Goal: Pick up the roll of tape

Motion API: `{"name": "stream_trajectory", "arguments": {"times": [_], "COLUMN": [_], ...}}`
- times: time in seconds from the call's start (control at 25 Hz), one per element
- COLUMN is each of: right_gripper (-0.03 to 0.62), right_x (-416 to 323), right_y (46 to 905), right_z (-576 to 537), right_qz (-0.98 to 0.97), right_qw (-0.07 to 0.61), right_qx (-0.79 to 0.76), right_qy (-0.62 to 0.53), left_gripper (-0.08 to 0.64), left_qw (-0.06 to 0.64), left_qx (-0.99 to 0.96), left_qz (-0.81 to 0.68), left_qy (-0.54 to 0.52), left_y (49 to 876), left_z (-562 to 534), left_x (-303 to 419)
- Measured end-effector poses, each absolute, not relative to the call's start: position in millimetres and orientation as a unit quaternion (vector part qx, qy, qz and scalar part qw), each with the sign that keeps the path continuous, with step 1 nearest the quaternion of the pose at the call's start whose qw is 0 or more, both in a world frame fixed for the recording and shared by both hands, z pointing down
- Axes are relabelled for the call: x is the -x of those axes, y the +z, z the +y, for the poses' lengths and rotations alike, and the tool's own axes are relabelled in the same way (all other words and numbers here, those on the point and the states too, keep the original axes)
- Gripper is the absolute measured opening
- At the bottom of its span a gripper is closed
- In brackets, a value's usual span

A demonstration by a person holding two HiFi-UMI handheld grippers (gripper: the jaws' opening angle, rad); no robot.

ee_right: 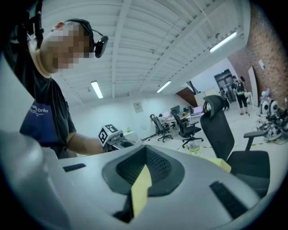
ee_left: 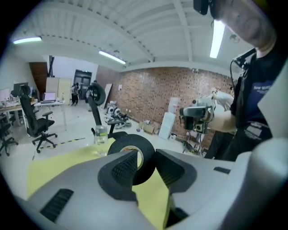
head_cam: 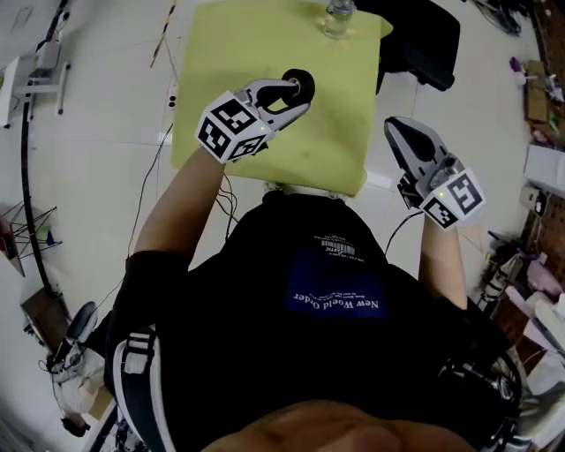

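The roll of tape is black with a pale core and hangs above the yellow-green table. My left gripper is shut on it, the pads pressing on its two flat sides. In the left gripper view the roll of tape stands on edge between the black pads, lifted off the tabletop. My right gripper hovers off the table's right edge, holding nothing. In its own view the jaws of the right gripper meet at the tips, with a strip of yellow table showing below them.
A clear plastic bottle stands at the table's far edge. A black office chair sits behind the far right corner. Cables run over the white floor to the left. The person's torso fills the near side.
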State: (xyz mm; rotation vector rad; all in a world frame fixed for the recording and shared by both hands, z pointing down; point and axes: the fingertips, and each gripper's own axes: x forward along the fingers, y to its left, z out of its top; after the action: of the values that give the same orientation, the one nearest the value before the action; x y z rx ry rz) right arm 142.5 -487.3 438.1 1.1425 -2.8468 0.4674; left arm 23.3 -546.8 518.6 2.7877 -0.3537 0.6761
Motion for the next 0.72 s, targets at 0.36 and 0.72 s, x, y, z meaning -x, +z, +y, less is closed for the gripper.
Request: {"name": "stream_trajectory", "arguments": {"times": [0.36,0.72], "right_gripper": [-0.015,-0.015], "right_x": [-140.5,-128.6], "right_y": [334.4,276.5], "right_z": [-508.7,-511.3], "right_qz": [-0.924,-0.929], "right_qw": [0.008,-0.004], "right_qx": [-0.375,-0.368], "right_qy": [0.075,0.049], "left_gripper": [0.135,0.135], "left_qw": [0.109,0.111], "left_qx": [-0.984,-0.984], "left_qz": [-0.135,-0.111], "left_qy": [0.032,-0.078], "left_y": [353.6,272.6], "left_z": [-536.8,-510.2], "left_x": [9.6,33.5]}}
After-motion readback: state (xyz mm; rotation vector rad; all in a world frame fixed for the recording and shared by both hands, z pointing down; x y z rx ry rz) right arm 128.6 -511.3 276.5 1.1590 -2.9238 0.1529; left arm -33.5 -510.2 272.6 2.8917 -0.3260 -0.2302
